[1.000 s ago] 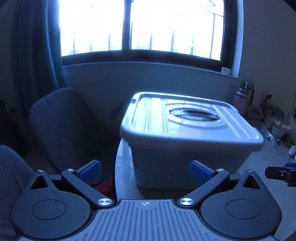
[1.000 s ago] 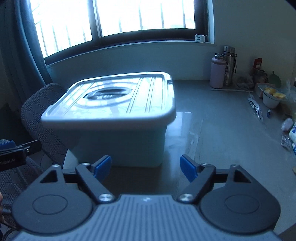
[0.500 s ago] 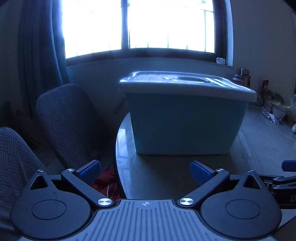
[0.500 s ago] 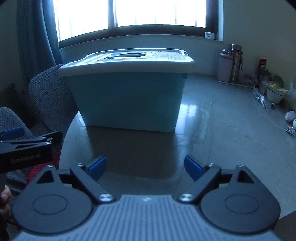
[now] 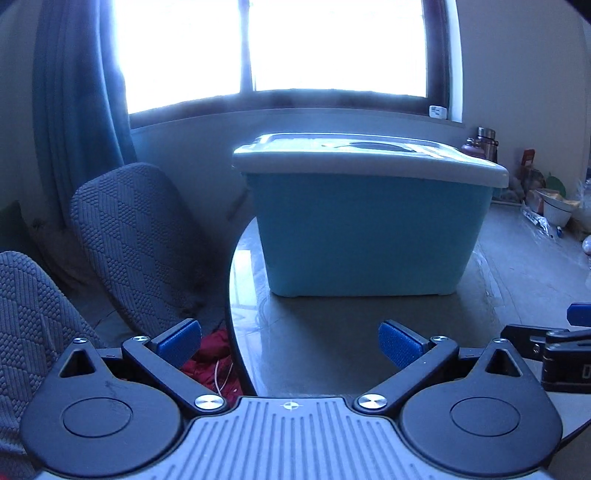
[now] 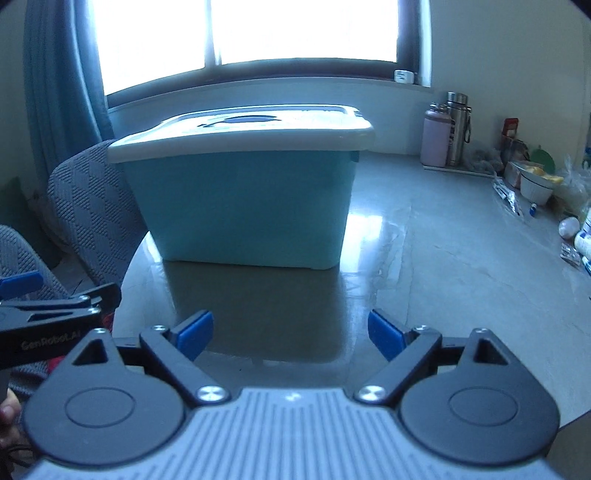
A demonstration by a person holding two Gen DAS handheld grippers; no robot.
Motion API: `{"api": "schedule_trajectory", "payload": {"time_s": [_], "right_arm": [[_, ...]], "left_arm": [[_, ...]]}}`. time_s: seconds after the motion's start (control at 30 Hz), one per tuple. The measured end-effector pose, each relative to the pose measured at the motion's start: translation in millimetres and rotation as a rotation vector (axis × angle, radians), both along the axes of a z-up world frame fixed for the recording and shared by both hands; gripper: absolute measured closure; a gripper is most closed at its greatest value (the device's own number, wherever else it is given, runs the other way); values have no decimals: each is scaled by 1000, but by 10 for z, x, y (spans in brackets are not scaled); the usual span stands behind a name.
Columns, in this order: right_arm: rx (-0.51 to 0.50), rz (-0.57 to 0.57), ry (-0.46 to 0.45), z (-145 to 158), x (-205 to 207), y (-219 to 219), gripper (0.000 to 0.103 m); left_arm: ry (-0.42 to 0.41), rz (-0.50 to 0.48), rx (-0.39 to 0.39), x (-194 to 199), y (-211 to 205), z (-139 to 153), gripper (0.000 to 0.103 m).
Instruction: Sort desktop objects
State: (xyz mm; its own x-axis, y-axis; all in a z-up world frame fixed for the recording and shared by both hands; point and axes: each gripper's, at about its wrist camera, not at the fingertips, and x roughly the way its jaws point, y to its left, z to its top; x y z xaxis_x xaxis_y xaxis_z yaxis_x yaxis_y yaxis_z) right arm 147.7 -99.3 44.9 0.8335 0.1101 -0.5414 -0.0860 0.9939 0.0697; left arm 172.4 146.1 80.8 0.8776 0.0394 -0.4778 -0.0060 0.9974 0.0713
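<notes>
On the rounded end of the grey table [image 5: 517, 273], close to its edge, stands a light blue storage bin [image 5: 365, 236] with a pale grey lid [image 5: 369, 162] shut on it, so what it holds cannot be told; a recessed handle shows as a dark oval in the lid's top. Its walls taper toward the base and it casts a dark reflection on the glossy tabletop in front of it. Both grippers sit short of the bin, well apart from it. Left gripper [image 5: 290, 341]: blue pads spread wide, nothing between them. Right gripper [image 6: 291, 332]: jaws have just been opening and stand wide, also with nothing between them.

Only the left wrist view shows the red cloth [image 5: 210, 362] on the floor below the table's edge, beside two grey upholstered chairs [image 5: 136, 240]. Only the right wrist view plainly shows the far right of the table: a pink bottle [image 6: 437, 138] and a steel flask [image 6: 458, 127] standing together by the wall, a white bowl [image 6: 535, 188] with something yellow in it, and loose small packets. A blue curtain [image 6: 62, 81] hangs left of the bright window [image 6: 295, 29]
</notes>
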Motion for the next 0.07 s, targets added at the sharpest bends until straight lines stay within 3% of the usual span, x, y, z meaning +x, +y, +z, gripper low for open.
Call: {"api": "schedule_trajectory", "payload": {"time_s": [0.07], "right_arm": [[10, -12, -4, -18, -7, 0, 12]], "left_arm": [[-7, -3, -3, -10, 4, 2, 0]]}}
